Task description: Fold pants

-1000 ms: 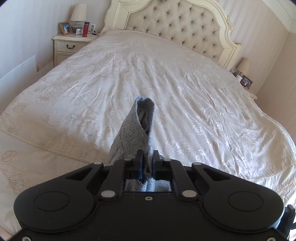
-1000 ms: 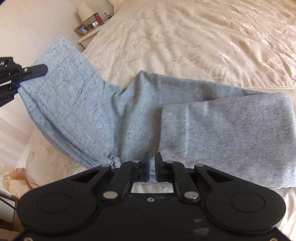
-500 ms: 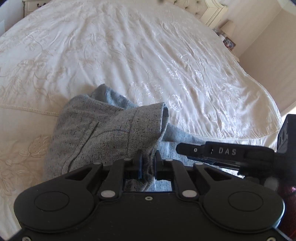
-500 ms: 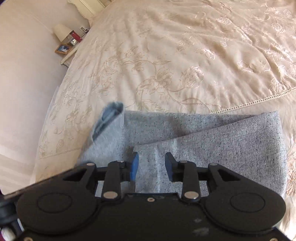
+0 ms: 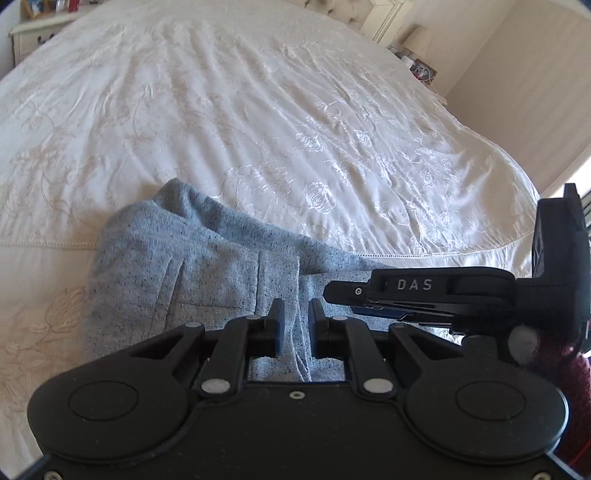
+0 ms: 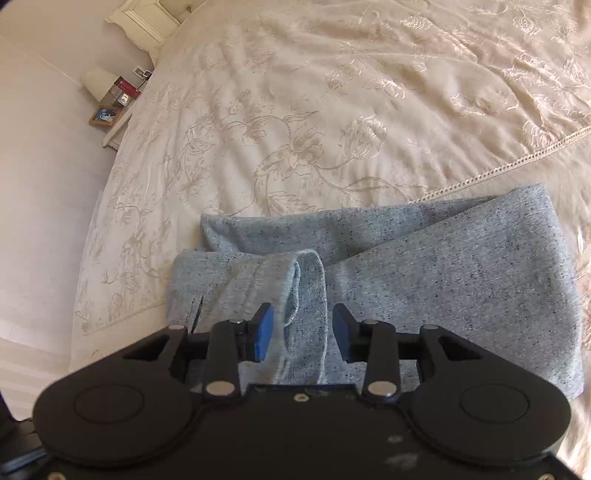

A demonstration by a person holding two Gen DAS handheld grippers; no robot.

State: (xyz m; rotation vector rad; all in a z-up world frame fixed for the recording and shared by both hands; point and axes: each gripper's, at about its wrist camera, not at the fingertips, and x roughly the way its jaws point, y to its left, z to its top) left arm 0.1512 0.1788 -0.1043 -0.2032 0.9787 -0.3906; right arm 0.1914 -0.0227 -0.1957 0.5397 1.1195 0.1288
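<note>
Grey speckled pants (image 5: 177, 273) lie folded in layers on the cream bedspread (image 5: 295, 129) near its front edge. My left gripper (image 5: 295, 325) hovers low over the top layer. Its jaws are opening, a narrow gap shows between the pads, and the cloth lies beneath them unpinched. In the right wrist view the pants (image 6: 461, 280) spread to the right, with a hemmed end curling up in front. My right gripper (image 6: 303, 332) has its jaws opening wide. That hem lies loose between them. One of the right gripper's fingers (image 5: 417, 286) reaches in from the right, just beside the left one.
The embroidered bedspread (image 6: 332, 92) stretches away ahead. A bedside table with a lamp and picture frame (image 6: 110, 107) stands at the far left. Another lamp (image 5: 417, 40) stands by the tufted headboard (image 5: 351, 7). A dark red sleeve (image 5: 576, 387) shows at the right edge.
The pants' end, held up a second ago, has come down onto the folded stack. Both grippers sank towards the bed; the right jaws sprang from shut to wide and the left jaws eased apart.
</note>
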